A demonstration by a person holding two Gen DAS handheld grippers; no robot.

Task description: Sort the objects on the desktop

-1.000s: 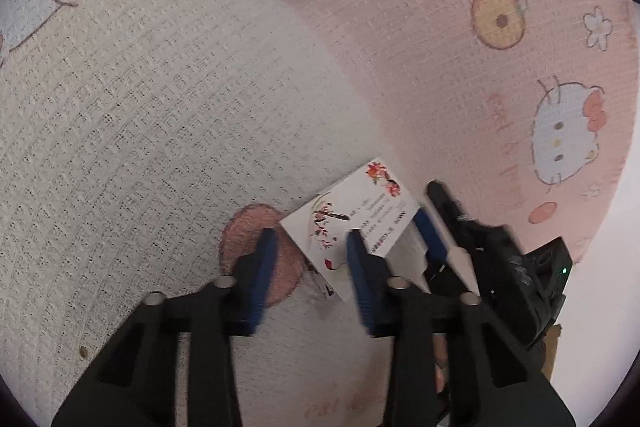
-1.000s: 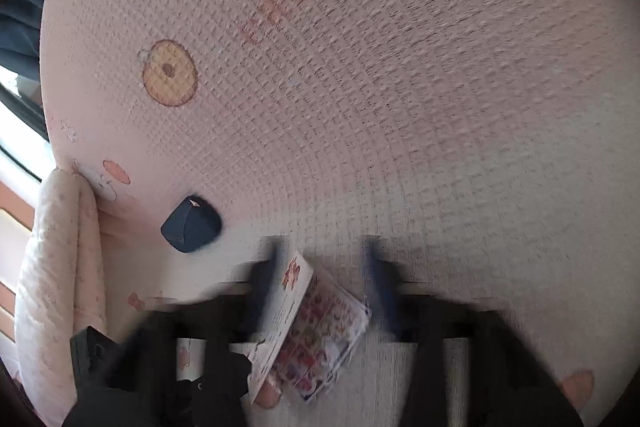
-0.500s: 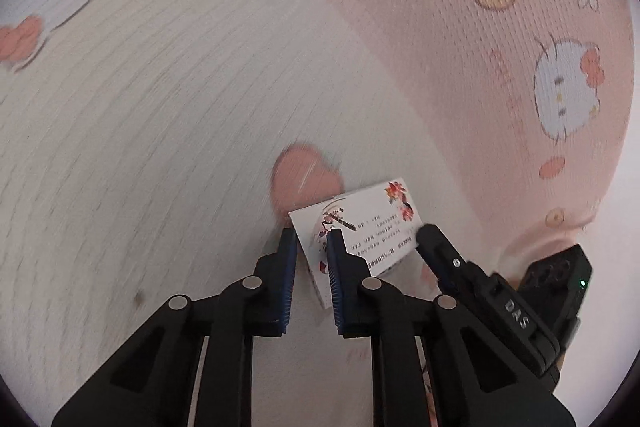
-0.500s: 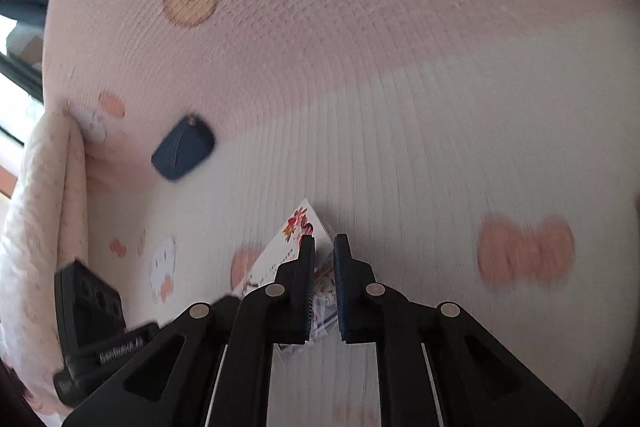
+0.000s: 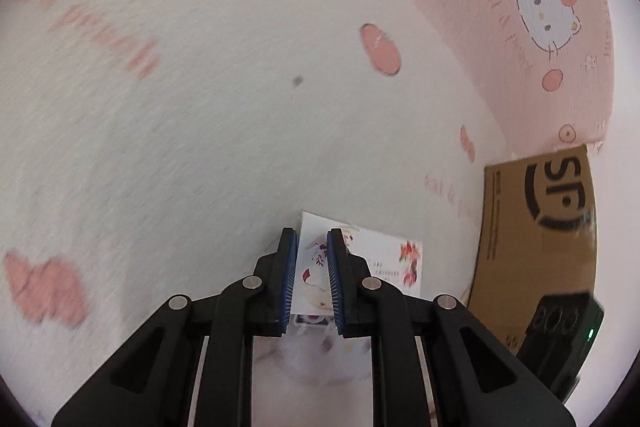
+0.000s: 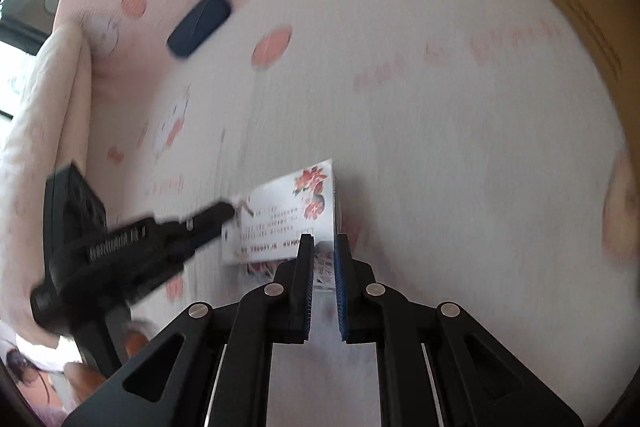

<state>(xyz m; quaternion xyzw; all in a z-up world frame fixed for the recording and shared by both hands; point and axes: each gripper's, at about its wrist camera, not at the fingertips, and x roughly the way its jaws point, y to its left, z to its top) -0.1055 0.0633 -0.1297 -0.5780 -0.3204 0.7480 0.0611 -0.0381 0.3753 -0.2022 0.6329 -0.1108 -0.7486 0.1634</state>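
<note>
Left gripper (image 5: 311, 239) pinching one end of a flowered card pack (image 5: 384, 259); right gripper (image 6: 323, 241) pressed onto its opposite end. Pack's lower edge hidden behind the fingers, print blurred. Pack held over the Hello Kitty cloth (image 5: 200, 115). Cardboard box (image 5: 536, 235) at right, cut off, contents unseen. Dark blue case (image 6: 199, 23) well apart.

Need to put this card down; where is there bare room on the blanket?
Bare blanket spreads between the card and the dark blue case. It is crowded beside the cardboard box.
</note>
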